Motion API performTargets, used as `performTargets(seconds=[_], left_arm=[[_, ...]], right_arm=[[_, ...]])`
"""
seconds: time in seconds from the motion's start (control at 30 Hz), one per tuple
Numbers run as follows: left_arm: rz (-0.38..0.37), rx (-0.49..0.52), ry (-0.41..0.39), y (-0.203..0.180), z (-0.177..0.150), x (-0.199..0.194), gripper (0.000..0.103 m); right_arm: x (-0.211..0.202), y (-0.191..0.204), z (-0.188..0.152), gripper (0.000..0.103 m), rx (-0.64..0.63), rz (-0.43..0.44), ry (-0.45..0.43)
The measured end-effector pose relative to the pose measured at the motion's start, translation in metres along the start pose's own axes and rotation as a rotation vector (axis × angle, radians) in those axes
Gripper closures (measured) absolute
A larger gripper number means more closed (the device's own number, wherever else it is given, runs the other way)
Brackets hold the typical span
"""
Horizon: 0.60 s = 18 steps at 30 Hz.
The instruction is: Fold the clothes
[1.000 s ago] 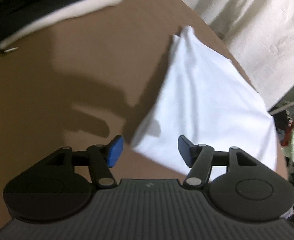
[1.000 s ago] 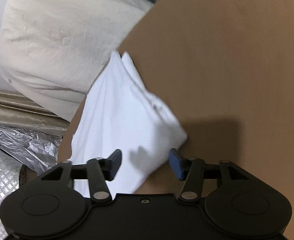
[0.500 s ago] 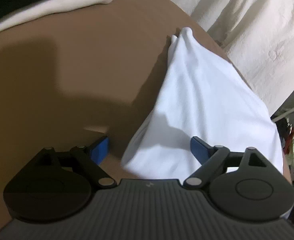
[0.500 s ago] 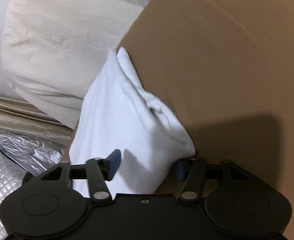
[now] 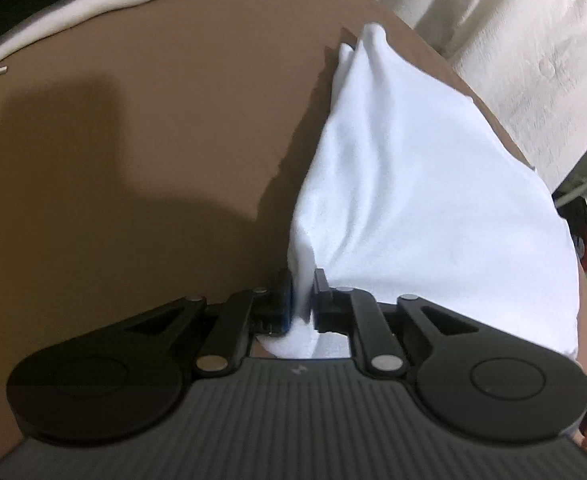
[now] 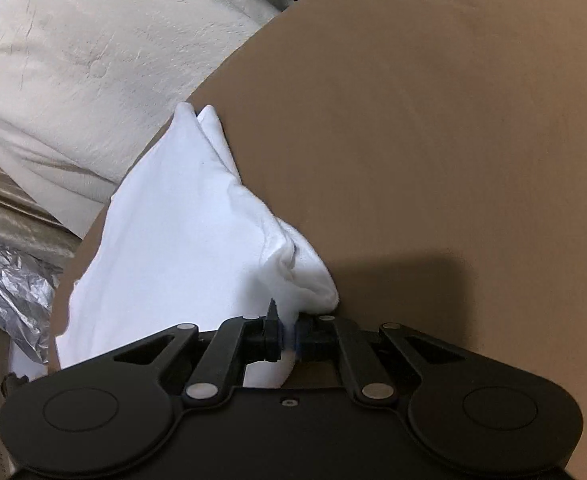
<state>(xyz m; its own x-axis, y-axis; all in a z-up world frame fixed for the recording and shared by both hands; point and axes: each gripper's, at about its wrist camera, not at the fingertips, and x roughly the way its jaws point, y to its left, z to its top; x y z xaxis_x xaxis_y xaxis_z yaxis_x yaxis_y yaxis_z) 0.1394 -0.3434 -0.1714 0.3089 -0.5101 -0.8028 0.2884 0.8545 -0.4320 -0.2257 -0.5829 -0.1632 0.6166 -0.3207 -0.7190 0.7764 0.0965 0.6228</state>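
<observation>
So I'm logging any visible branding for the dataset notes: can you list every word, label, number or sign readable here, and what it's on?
No readable text in either view.
A small pale mark on the ribbed grey body of the left tool, at its front edge: a logo-like sign, too small to read.
The folded white cloth garment and the brown table carry no print.

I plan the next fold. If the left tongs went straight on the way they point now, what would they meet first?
Most likely the white garment itself: the left tongs are closing on its near corner, and the cloth stretches ahead. Beyond it lies the brown table; depth is unclear.
</observation>
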Motion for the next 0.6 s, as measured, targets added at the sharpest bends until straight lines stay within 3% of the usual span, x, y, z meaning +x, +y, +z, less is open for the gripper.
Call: performTargets(seconds=[0.1,0.2,0.23,0.3,0.37,0.43,0.47,0.53,0.6], left_arm=[[0.074,-0.016,0.025,0.003,0.006,-0.008,0.089],[0.204,0.04,0.012,-0.007,0.018,-0.019,0.092],[0.288,0.082,-0.013,-0.013,0.02,-0.024,0.102],[0.455,0.215,-0.095,-0.027,0.021,-0.032,0.102],[0.381,0.283,-0.143,-0.03,0.026,-0.043,0.098],[0.229,0.249,-0.13,-0.03,0.041,-0.047,0.095],[0.18,0.25,-0.144,-0.033,0.048,-0.046,0.086],[0.11,0.286,-0.188,-0.046,0.063,-0.039,0.05],[0.098,0.363,-0.256,-0.064,0.078,-0.021,0.042]], right_arm=[[-0.015,0.011,0.0,0.097,-0.071,0.001,-0.024],[-0.026,0.007,0.004,0.098,-0.088,-0.011,-0.036],[-0.026,0.003,0.009,0.098,-0.083,-0.018,-0.034],[-0.025,0.002,0.014,0.098,-0.056,-0.022,-0.027],[-0.019,0.015,0.007,0.098,-0.133,-0.082,-0.036],[-0.019,0.03,0.001,0.096,-0.236,-0.135,-0.05],[-0.02,0.033,0.001,0.095,-0.253,-0.152,-0.055],[-0.026,0.036,0.002,0.088,-0.258,-0.162,-0.071],[-0.033,0.03,0.007,0.076,-0.222,-0.131,-0.094]])
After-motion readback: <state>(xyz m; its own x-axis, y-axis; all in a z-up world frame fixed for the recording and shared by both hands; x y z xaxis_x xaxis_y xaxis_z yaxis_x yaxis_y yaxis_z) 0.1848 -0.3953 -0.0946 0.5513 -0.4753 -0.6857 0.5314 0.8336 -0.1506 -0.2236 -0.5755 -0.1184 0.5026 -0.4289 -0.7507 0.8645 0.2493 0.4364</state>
